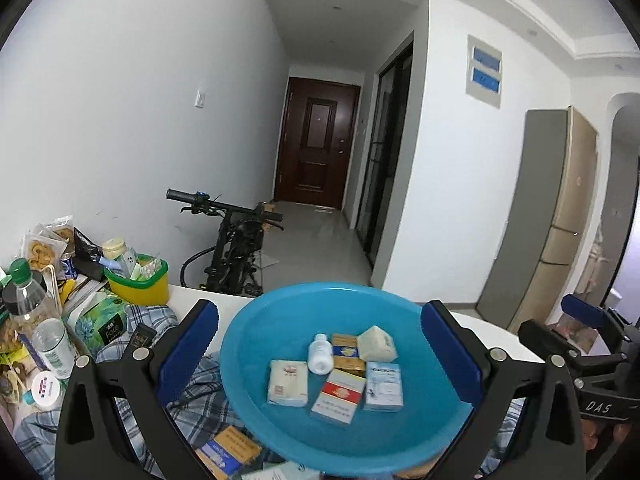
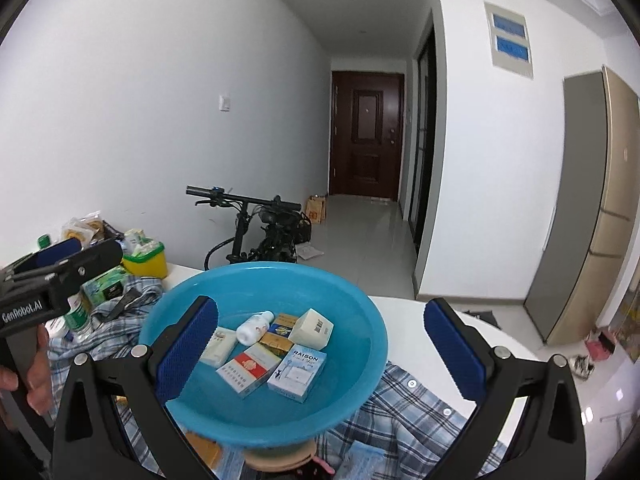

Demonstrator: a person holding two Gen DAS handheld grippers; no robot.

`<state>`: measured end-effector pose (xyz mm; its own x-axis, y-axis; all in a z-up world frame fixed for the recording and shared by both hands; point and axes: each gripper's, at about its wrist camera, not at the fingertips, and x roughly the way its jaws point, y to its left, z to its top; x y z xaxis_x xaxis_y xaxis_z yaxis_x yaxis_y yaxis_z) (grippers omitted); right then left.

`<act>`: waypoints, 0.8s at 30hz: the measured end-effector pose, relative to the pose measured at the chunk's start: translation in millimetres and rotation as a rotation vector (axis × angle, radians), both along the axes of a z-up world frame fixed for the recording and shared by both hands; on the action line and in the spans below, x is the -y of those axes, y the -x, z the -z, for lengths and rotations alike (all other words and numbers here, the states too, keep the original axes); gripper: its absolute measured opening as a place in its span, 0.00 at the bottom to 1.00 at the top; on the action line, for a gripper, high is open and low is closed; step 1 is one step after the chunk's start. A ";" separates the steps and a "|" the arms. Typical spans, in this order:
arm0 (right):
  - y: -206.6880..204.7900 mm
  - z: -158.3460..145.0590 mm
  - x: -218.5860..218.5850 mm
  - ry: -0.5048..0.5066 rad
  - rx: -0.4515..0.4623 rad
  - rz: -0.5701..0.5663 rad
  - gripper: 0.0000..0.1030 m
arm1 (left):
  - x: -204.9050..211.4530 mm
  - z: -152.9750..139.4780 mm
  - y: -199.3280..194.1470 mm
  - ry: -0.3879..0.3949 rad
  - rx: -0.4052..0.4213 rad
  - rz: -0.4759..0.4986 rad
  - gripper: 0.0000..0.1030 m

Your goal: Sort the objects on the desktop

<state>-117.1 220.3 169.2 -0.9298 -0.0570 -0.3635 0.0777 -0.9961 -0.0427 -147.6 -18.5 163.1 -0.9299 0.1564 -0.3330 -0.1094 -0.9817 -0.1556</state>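
A blue plastic basin [image 1: 280, 312] [image 2: 352, 304] sits on a plaid shirt [image 2: 408, 404] on the white table. In it lie several small boxes, among them a red-and-white box [image 1: 336, 396] [image 2: 250, 366], a light blue RAISON box [image 1: 383, 386] [image 2: 297, 366], a white bottle [image 1: 320, 354] [image 2: 254, 326] and a cream cube box [image 1: 377, 344] [image 2: 311, 329]. My left gripper [image 1: 320, 352] is open and empty, its fingers on either side of the basin. My right gripper [image 2: 320, 348] is open and empty, its left finger over the basin.
A yellow-green bin [image 1: 138, 280] [image 2: 146, 262] of small items, snack bags [image 1: 44, 248], water bottles [image 1: 36, 320] and a tissue box [image 1: 102, 320] crowd the table's left. More boxes [image 1: 228, 450] lie on the shirt below the basin. A bicycle [image 1: 236, 248] stands behind the table.
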 end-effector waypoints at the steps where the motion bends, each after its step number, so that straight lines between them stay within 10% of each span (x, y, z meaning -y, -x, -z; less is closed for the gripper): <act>1: -8.6 -1.9 1.3 -0.001 -0.017 -0.004 1.00 | 0.7 -1.7 -5.2 0.003 -0.001 0.006 1.00; 8: -56.3 -1.6 4.6 0.005 -0.047 -0.045 1.00 | -6.8 -15.8 -60.1 0.165 -0.072 -0.009 1.00; 24: -95.9 -7.1 17.6 0.037 -0.084 -0.099 1.00 | -7.5 3.1 -124.6 0.139 -0.097 0.032 1.00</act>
